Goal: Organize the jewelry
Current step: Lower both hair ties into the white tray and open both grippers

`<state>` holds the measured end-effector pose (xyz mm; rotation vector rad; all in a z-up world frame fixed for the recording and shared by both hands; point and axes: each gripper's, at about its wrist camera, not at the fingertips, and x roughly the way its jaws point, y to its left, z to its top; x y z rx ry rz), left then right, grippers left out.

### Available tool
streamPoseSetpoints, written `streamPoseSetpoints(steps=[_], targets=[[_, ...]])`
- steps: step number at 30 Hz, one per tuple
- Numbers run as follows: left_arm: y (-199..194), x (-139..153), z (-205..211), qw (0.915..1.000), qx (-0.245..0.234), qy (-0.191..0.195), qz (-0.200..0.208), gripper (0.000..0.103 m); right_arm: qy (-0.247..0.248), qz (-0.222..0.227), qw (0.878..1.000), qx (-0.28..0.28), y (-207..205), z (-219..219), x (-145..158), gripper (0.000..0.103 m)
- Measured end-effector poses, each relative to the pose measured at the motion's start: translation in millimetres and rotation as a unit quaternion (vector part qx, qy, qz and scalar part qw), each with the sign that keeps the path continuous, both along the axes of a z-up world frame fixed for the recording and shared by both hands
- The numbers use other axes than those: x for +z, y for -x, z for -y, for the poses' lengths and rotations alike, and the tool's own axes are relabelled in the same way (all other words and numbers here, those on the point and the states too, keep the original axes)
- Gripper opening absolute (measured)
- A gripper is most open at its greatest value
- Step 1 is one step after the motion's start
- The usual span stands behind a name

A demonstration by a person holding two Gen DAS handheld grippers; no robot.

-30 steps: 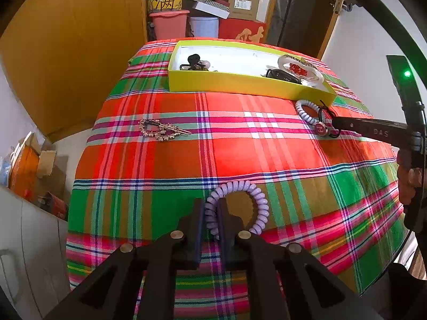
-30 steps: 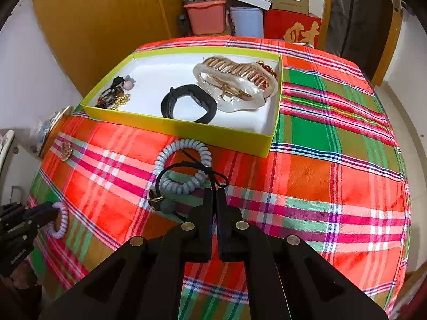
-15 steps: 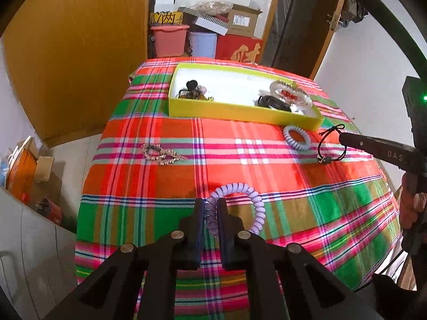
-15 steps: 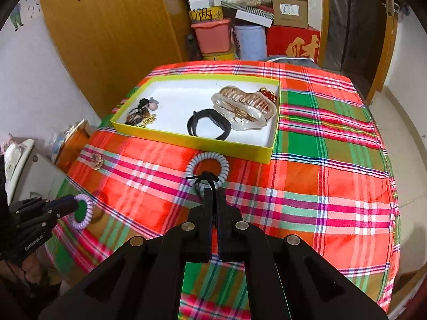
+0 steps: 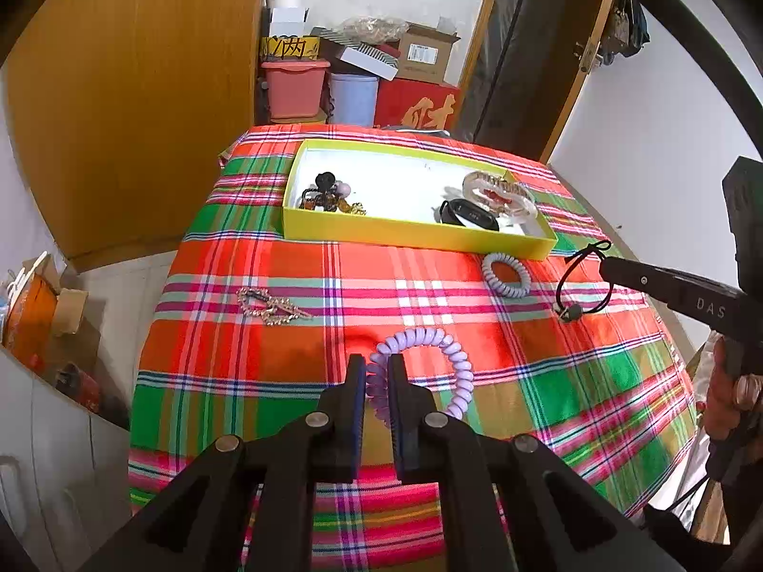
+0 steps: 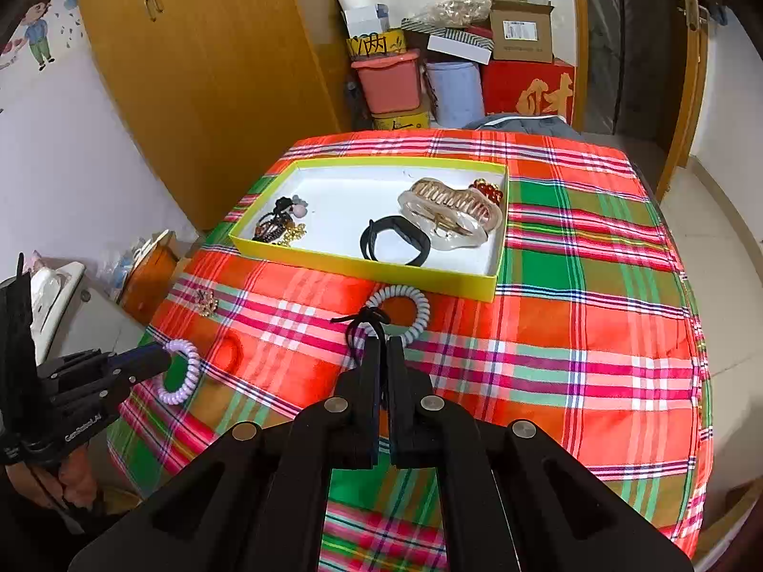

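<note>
My left gripper (image 5: 376, 372) is shut on a lilac coil hair tie (image 5: 448, 352) and holds it above the plaid tablecloth; it also shows in the right wrist view (image 6: 183, 372). My right gripper (image 6: 384, 348) is shut on a black elastic hair tie (image 6: 362, 326), which hangs from its tips in the left wrist view (image 5: 579, 286). A yellow tray (image 6: 362, 264) at the table's far side holds a black band (image 6: 396, 245), a clear claw clip (image 6: 448, 214) and a pile of small pieces (image 6: 281, 224).
A pale coil hair tie (image 6: 405, 310) lies just in front of the tray. A rhinestone hair clip (image 5: 272, 307) lies on the cloth at the left. Boxes and buckets (image 6: 405, 81) stand behind the table, a wooden wardrobe (image 6: 205, 76) at the left.
Both grippers have risen and pulled back from the table with their hair ties. The black tie has come off the cloth beside the pale coil tie.
</note>
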<state>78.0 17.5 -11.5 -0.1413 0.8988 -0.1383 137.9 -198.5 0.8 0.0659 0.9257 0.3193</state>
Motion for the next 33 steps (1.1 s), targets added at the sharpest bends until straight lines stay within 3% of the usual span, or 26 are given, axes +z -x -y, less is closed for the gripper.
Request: streamPoseSetpoints(steps=[14,33], targets=[[-28,12,4,0.9999,-0.006,0.004,0.014,0.009,-0.003,0.015,1.0,0.013,-16,-10,11,0.002],[-97,21,-4,0.9995,-0.003,-0.011,0.03,0.009,0.009,0.045,0.999,0.003,-73,-2,24,0.002]])
